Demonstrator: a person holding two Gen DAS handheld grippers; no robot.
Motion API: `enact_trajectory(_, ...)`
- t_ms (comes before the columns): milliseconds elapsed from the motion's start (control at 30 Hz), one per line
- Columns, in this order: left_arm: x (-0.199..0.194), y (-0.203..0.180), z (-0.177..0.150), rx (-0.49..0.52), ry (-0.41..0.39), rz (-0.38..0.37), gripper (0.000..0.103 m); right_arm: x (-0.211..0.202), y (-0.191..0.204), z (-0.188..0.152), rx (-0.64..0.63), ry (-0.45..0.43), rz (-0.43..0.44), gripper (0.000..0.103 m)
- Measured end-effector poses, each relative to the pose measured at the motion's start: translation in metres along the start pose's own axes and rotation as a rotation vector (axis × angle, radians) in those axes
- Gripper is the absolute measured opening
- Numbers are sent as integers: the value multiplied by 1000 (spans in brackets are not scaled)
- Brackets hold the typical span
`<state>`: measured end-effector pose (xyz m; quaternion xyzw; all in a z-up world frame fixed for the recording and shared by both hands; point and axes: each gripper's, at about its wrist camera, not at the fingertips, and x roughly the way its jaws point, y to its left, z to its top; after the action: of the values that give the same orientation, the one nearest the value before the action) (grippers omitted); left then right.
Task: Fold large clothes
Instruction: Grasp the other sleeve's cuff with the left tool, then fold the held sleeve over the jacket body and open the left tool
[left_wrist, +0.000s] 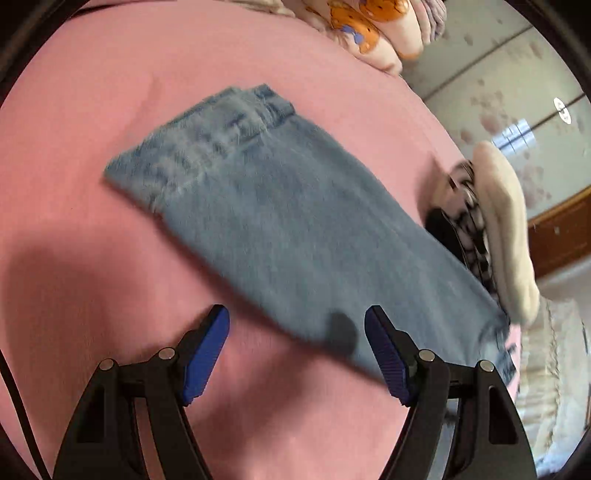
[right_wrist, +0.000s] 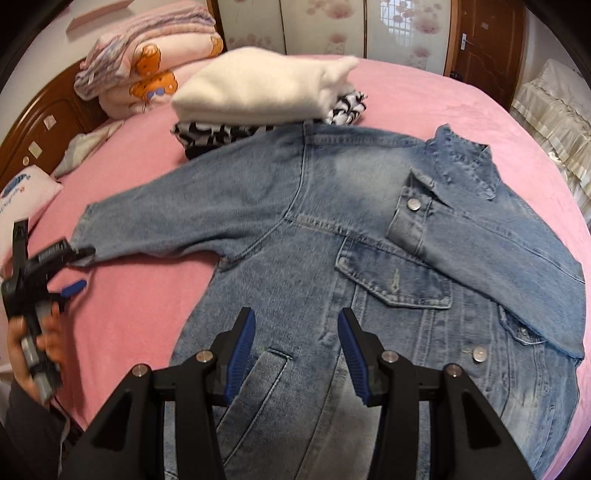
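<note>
A denim jacket (right_wrist: 369, 266) lies spread front-up on the pink bed (right_wrist: 140, 314), one sleeve folded across its chest. Right gripper (right_wrist: 297, 350) hovers over the jacket's hem, jaws apart, empty. Left gripper (left_wrist: 297, 350) gapes beside the other sleeve's cuff (left_wrist: 177, 162), gripping nothing

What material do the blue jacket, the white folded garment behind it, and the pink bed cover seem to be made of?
Jacket: faded denim, judging by twill weave, stitched seams, metal buttons.
White folded garment: probably fleece or soft knit; matte and fuzzy.
Bed cover: seemingly short-pile plush, matte; weave not visible.
</note>
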<state>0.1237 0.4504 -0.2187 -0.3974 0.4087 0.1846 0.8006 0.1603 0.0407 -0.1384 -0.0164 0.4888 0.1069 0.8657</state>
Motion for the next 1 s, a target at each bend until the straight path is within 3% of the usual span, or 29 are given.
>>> enact_trajectory(67, 7, -2, 10, 2, -28, 26, 74, 7, 0, -1, 3, 17, 4, 46)
enact_trajectory(133, 17, -8, 16, 23, -53, 85, 55, 12, -3, -3, 9, 30, 7, 46)
enact_trajectory(167, 22, -12, 20, 44, -55, 133, 32, 14, -5, -4, 14, 36, 8, 46)
enact_trajectory(200, 25, -14, 23, 62, -53, 161, 19, 16, -7, -4, 18, 41, 9, 46)
enact_trajectory(267, 27, -22, 27, 72, -48, 142, 6, 18, -13, -6, 31, 48, 12, 46)
enact_trajectory(400, 5, -48, 26, 109, -99, 113, 3, 18, -25, -9, 58, 52, 19, 46)
enact_trajectory(600, -56, -161, -11, 367, -185, -31, 3, 11, -52, -14, 121, 35, 30, 46)
enact_trajectory(700, -80, -231, -49, 516, -191, -147, 3, 2, -70, -16, 163, 9, 27, 46)
enact_trajectory(833, -91, -313, -120, 712, -143, -287, 3, -17, -108, -21, 242, -33, 14, 46)
enact_trajectory(900, -85, -344, -159, 804, -125, -315, 3, -27, -130, -26, 285, -51, -2, 47)
enact_trajectory(1000, -54, -379, -219, 924, -34, -314, 4, -38, -164, -34, 342, -70, -34, 47)
